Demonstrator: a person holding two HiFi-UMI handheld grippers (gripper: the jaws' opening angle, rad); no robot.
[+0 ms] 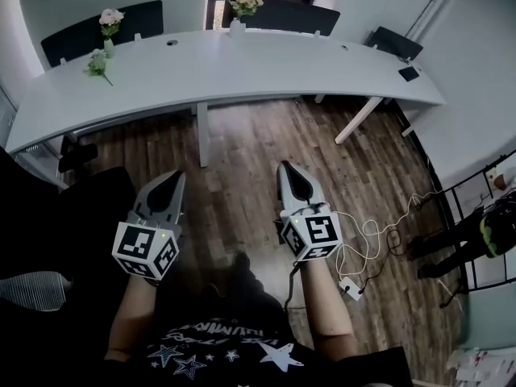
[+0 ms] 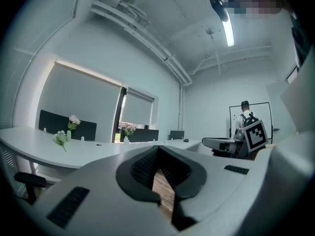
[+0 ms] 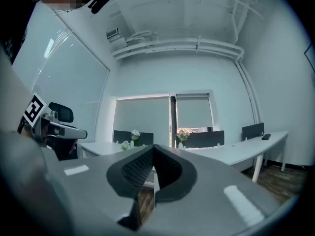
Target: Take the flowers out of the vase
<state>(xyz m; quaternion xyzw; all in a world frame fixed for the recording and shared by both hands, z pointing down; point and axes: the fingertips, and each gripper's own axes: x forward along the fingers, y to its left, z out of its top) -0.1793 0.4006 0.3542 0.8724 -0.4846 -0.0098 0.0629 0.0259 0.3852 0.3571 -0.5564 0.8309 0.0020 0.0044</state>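
Observation:
A small vase of pale flowers (image 1: 110,24) stands at the far left of the long white table (image 1: 242,71). One loose flower (image 1: 97,64) lies on the tabletop beside it. A second vase of flowers (image 1: 244,6) stands at the table's far middle edge. Both vases also show in the left gripper view (image 2: 73,124) (image 2: 129,130) and the right gripper view (image 3: 135,134) (image 3: 182,135). My left gripper (image 1: 175,177) and right gripper (image 1: 287,169) are held level over the wooden floor, well short of the table. Both are shut with nothing between the jaws.
Dark chairs (image 1: 101,27) line the table's far side. A dark phone (image 1: 409,73) lies at the table's right end. White cables and a power strip (image 1: 355,285) trail on the floor at right. A person with a backpack (image 2: 244,119) stands by a whiteboard.

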